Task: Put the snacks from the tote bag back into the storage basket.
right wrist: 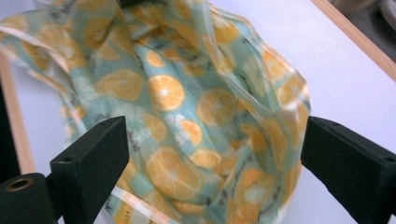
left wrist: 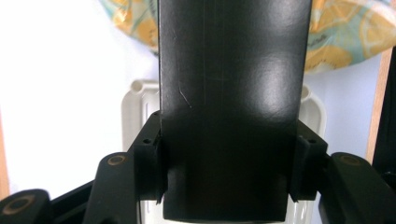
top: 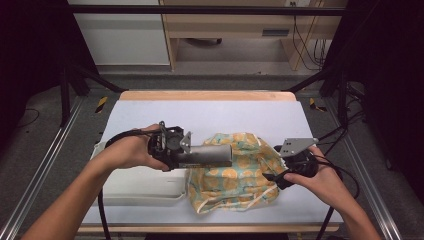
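Teal bag [top: 240, 172], orange-slice print

— Any writing you can read here, a label or brand or number?

— None. The orange-slice cloth [right wrist: 187, 121] carries small dark marks among the fruit in the right gripper view, perhaps lettering, but too blurred to make out.

— And the dark box [left wrist: 229, 107]?

— Plain, with scratches and glare on its face in the left gripper view.

— Beyond the cloth, on the floor?

— Yellow-and-black striped tape [top: 101, 104], a pattern, not words.
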Tool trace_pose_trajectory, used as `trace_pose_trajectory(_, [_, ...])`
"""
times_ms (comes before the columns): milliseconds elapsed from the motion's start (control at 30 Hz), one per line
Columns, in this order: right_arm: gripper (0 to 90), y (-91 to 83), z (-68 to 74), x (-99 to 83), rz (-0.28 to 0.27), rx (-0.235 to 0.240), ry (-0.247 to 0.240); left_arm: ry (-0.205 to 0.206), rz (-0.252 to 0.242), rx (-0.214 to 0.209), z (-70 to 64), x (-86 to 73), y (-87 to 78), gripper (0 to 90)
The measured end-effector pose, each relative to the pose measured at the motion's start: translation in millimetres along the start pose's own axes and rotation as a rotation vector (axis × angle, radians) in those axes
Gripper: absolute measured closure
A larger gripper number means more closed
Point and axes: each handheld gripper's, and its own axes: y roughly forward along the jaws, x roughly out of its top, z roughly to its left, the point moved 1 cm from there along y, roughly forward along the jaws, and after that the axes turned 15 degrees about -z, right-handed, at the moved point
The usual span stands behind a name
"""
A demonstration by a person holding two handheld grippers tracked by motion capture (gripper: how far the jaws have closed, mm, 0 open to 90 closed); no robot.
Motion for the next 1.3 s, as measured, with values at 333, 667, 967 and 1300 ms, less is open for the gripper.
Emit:
trace_pose_trajectory(333, [8.3, 2.1, -6.0, -33.2, -0.009, -0.083, 0.091, -0.02, 0.017, 0.028, 7.5, -16.5, -16.8, 43.0])
trace_pose_trajectory(667, [8.5, -3.4, -2.3, -42.9, -0.118, -0.206, 0.159, -0.026, 0.023, 0.032, 16.1, -37.9, -21.2, 43.0])
trace_pose_trajectory(967, [8.8, -12.5, -1.7, -68.3, -0.126, -0.327, 0.209, -0.05, 0.021, 0.035, 25.2, -64.0, -26.1, 43.0])
trace_pose_trajectory(1300, [8.7, -12.1, 1.1, -90.3, -0.14, -0.395, 0.264, -0.06, 0.034, 0.042, 29.9, -82.9, -27.0, 43.1])
